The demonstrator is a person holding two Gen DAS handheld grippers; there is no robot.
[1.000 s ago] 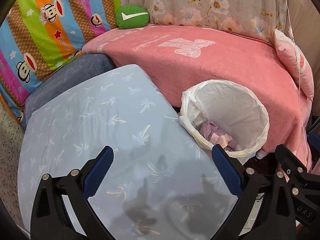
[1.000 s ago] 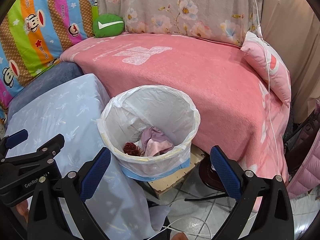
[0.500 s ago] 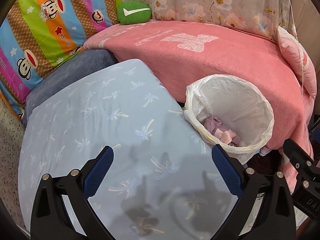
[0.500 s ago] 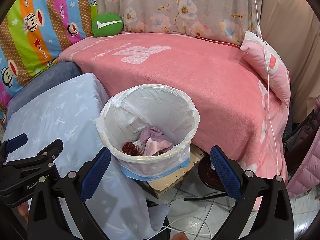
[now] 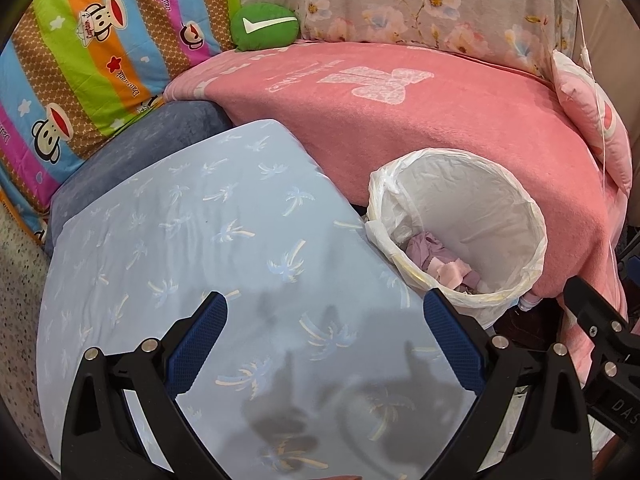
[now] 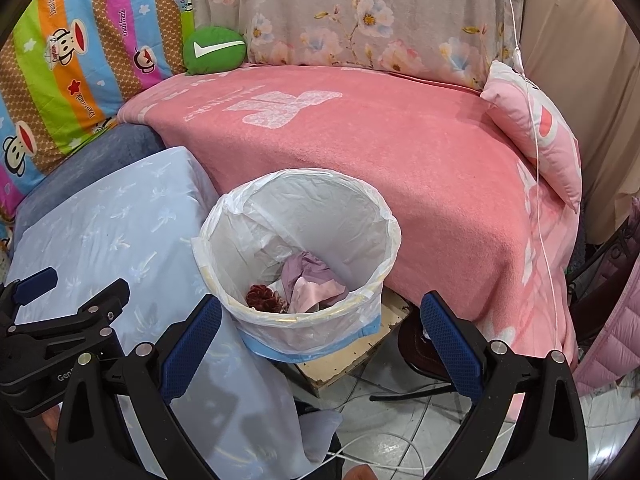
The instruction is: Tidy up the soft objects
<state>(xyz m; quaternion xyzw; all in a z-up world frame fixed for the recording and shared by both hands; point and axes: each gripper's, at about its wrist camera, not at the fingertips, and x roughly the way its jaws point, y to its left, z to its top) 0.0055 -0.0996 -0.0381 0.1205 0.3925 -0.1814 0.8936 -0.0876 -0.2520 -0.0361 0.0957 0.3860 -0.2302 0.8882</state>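
Note:
A green cushion (image 5: 264, 27) (image 6: 214, 50) with a white tick mark lies at the back of the pink blanket (image 5: 420, 120) (image 6: 360, 140). A pink pillow (image 5: 592, 120) (image 6: 536, 128) rests at the blanket's right end. A light blue palm-print cover (image 5: 200, 240) (image 6: 112, 232) spreads over a surface in front. My left gripper (image 5: 324, 340) hovers open above that cover, holding nothing. My right gripper (image 6: 320, 344) stands open just before the white-lined bin (image 5: 460, 224) (image 6: 300, 248), which holds crumpled pink and lilac cloth.
A striped monkey-print quilt (image 5: 80, 60) (image 6: 72, 48) and a floral fabric (image 5: 420, 4) (image 6: 360, 16) back the bed. A dark blue cushion (image 5: 132, 148) lies under the cover. White cables (image 6: 380, 448) run across the tiled floor; a pink padded jacket (image 6: 616, 320) hangs at right.
The left gripper has drawn back and lifted a little, so the blue cover and the bin sit lower and farther in its view. The right gripper has barely shifted.

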